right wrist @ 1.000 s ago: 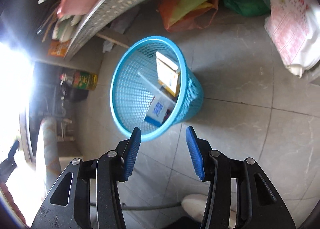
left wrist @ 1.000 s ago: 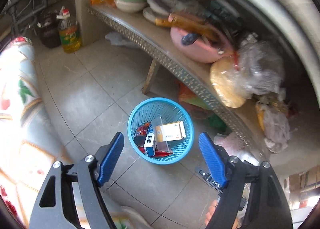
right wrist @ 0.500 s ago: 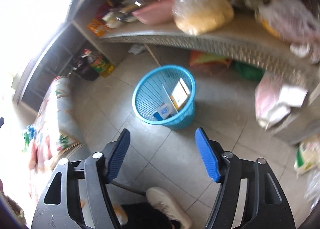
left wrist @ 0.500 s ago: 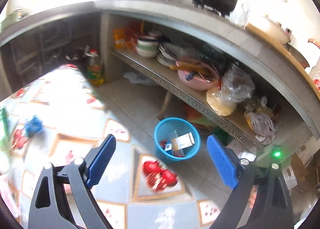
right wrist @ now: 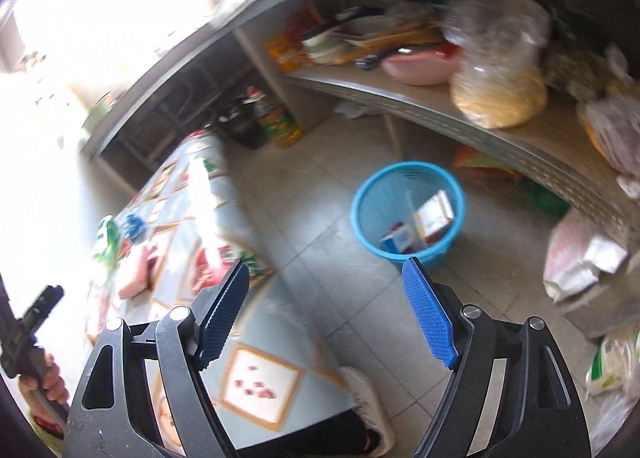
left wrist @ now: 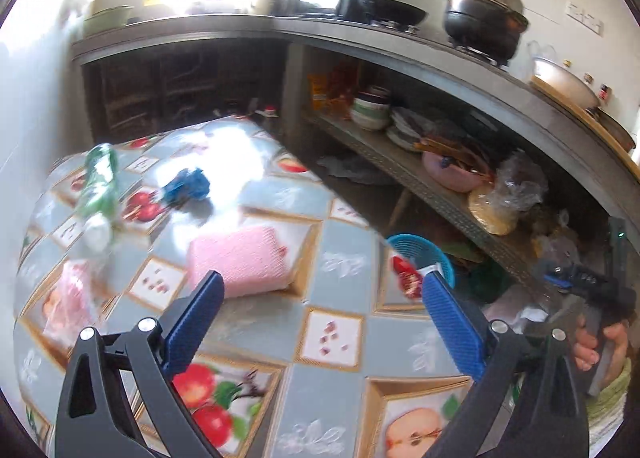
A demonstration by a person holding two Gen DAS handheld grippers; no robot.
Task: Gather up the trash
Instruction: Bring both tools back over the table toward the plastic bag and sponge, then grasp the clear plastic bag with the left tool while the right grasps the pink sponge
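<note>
A blue mesh waste basket (right wrist: 408,209) stands on the tiled floor and holds several boxes and wrappers; its rim peeks past the table edge in the left wrist view (left wrist: 420,250). On the fruit-patterned table (left wrist: 332,266) lie a pink packet (left wrist: 240,258), a crumpled blue wrapper (left wrist: 186,185), a green plastic bottle (left wrist: 98,181) and another pink item (left wrist: 68,302). My left gripper (left wrist: 320,314) is open and empty above the table. My right gripper (right wrist: 324,310) is open and empty over the table's edge and the floor.
A long shelf (right wrist: 460,113) under the counter carries bowls, a pink basin and bagged food. An oil bottle (right wrist: 280,121) and a dark jug stand on the floor. Bags (right wrist: 580,262) lie on the floor at right. A shoe (right wrist: 364,398) is below the right gripper.
Both grippers have pulled up and back from the basket. The left one has swung over the table, bringing the trash there into view. The right one has opened wider.
</note>
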